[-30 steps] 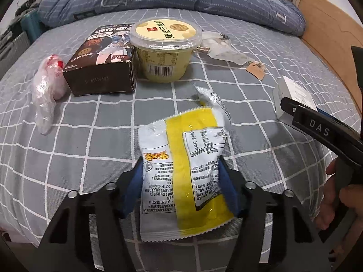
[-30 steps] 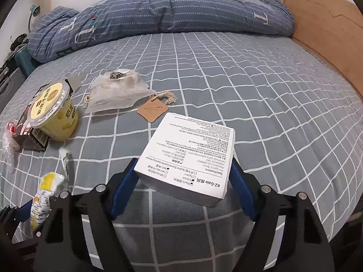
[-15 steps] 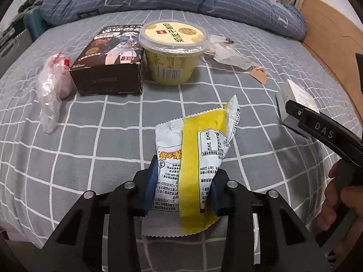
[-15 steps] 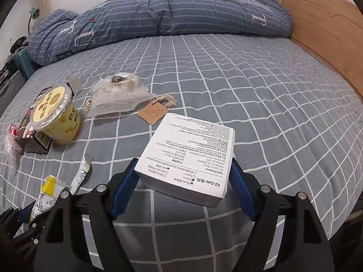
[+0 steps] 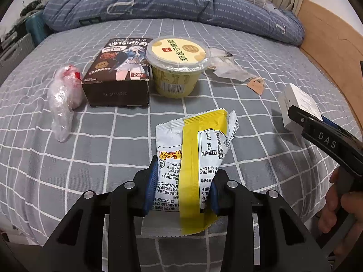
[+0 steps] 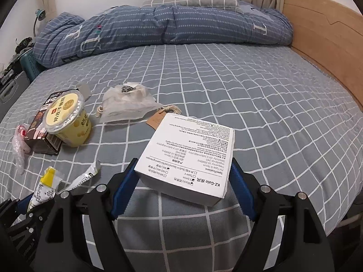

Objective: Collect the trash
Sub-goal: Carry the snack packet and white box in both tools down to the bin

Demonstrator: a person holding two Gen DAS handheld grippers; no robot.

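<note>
My left gripper [image 5: 181,181] is shut on a white and yellow snack wrapper [image 5: 195,154] and holds it above the grey checked bed [image 5: 90,149]. My right gripper [image 6: 183,181] is shut on a white printed box [image 6: 190,156] and holds it above the bed. The box also shows in the left wrist view [image 5: 299,104]. The wrapper also shows in the right wrist view [image 6: 45,188]. On the bed lie a yellow lidded cup [image 5: 178,65], a dark carton [image 5: 118,72], a crumpled clear plastic bag [image 5: 64,97], a white pouch [image 6: 127,106] and a brown tag [image 6: 156,120].
A folded blue striped duvet [image 6: 172,27] lies across the far end of the bed. A wooden bed board [image 6: 326,45] runs along the right side. A torn wrapper strip [image 6: 86,176] lies near the bed's front edge. Dark clutter [image 5: 13,45] stands off the left side.
My left gripper has closed on the snack wrapper and lifted it off the bed. My right gripper has risen slightly with the white box.
</note>
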